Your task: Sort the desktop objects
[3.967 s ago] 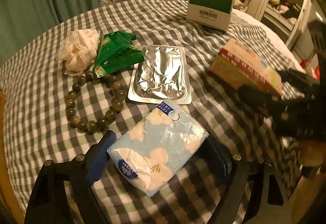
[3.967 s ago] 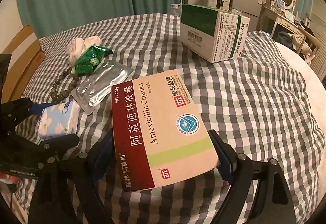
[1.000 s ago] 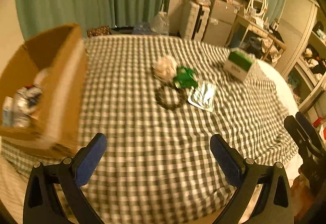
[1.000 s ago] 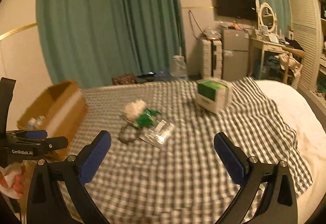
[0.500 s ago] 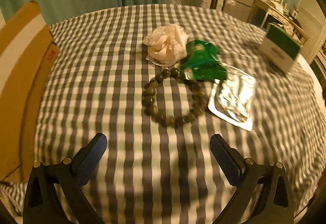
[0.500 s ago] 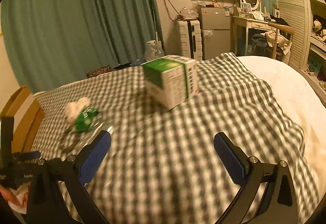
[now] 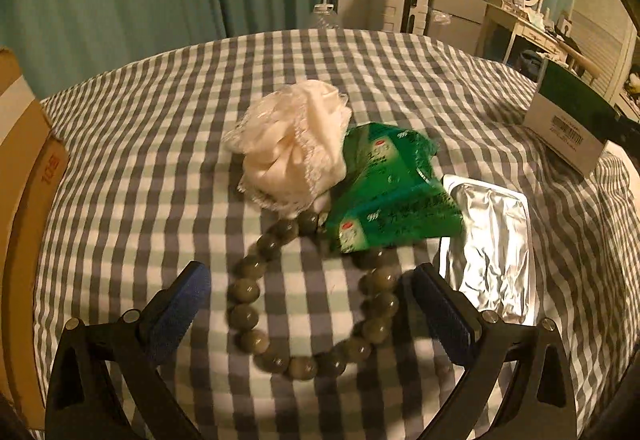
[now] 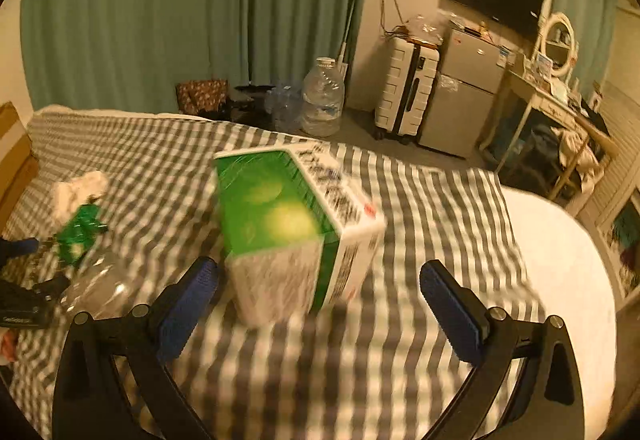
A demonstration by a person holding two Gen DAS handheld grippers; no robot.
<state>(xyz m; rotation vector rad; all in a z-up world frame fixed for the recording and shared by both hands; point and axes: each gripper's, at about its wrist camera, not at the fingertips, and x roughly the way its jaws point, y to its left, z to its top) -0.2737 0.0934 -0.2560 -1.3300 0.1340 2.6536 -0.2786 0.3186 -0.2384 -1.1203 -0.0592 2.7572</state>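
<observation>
My left gripper (image 7: 312,292) is open, low over a ring of olive beads (image 7: 310,292) that lies between its fingers on the checked cloth. A cream lace scrunchie (image 7: 294,142), a green sachet (image 7: 390,188) and a silver foil pack (image 7: 494,252) lie just beyond. My right gripper (image 8: 318,294) is open in front of a green and white box (image 8: 294,228), which sits partly between its fingers; that view is blurred. The box also shows at the far right of the left wrist view (image 7: 572,120).
A cardboard box (image 7: 20,200) stands at the left edge of the checked cloth (image 7: 140,144). Beyond the bed are a water jug (image 8: 322,102), a white suitcase (image 8: 406,96) and a small fridge (image 8: 466,88). The left gripper shows at the right wrist view's left edge (image 8: 24,292).
Both grippers let go of the tissue pack and the medicine box earlier. The left has closed in low over the beads. The right has moved up close to the green and white box.
</observation>
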